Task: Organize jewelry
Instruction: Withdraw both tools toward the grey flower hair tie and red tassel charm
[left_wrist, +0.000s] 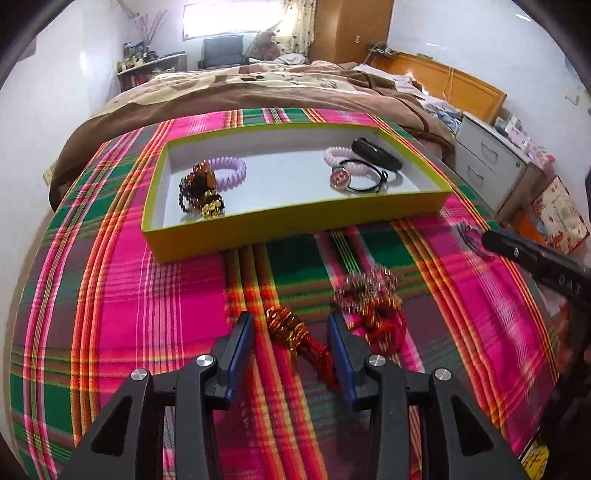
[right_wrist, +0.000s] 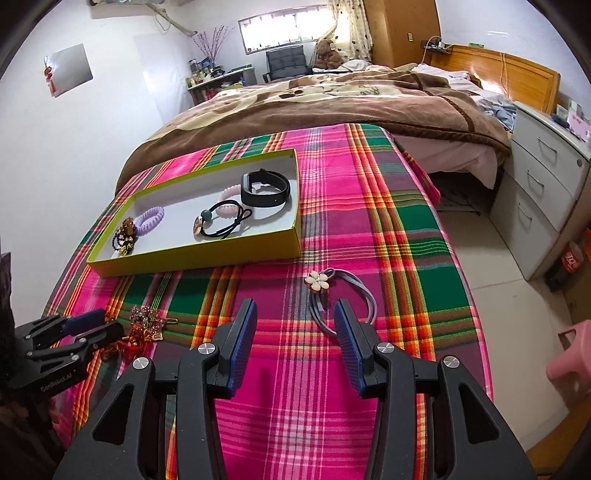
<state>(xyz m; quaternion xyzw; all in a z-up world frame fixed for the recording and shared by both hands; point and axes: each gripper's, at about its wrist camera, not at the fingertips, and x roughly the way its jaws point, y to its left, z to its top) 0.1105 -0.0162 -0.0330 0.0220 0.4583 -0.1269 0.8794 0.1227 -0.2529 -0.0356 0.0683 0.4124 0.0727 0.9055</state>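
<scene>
The left gripper (left_wrist: 291, 325) has its jaws wide open. Between them lies a red and gold beaded piece (left_wrist: 295, 332) on the plaid cloth (left_wrist: 147, 314) that covers the desk. The jaws do not squeeze it. Just to the right of that piece is a blurry tangle of red cord and shiny charms (left_wrist: 373, 299).

The right gripper (right_wrist: 295, 314) also has its jaws wide open and holds nothing. Just past its right jaw lies a grey hair tie with a white flower (right_wrist: 319, 280); one loop runs close by that jaw's tip.

Behind both grippers sits a flat yellow-green box (left_wrist: 295, 218) on the cloth. In the left end of the box are a purple coil hair tie (left_wrist: 231, 171) and a pile of dark and gold beads (left_wrist: 201, 194), touching each other. In the right end of the box are a pink coil hair tie (left_wrist: 338, 157), a black hair tie with a round charm (left_wrist: 354, 181) and a black wristband (left_wrist: 375, 153), all close together.

Behind the box is a bed with a brown blanket (right_wrist: 332, 99).
</scene>
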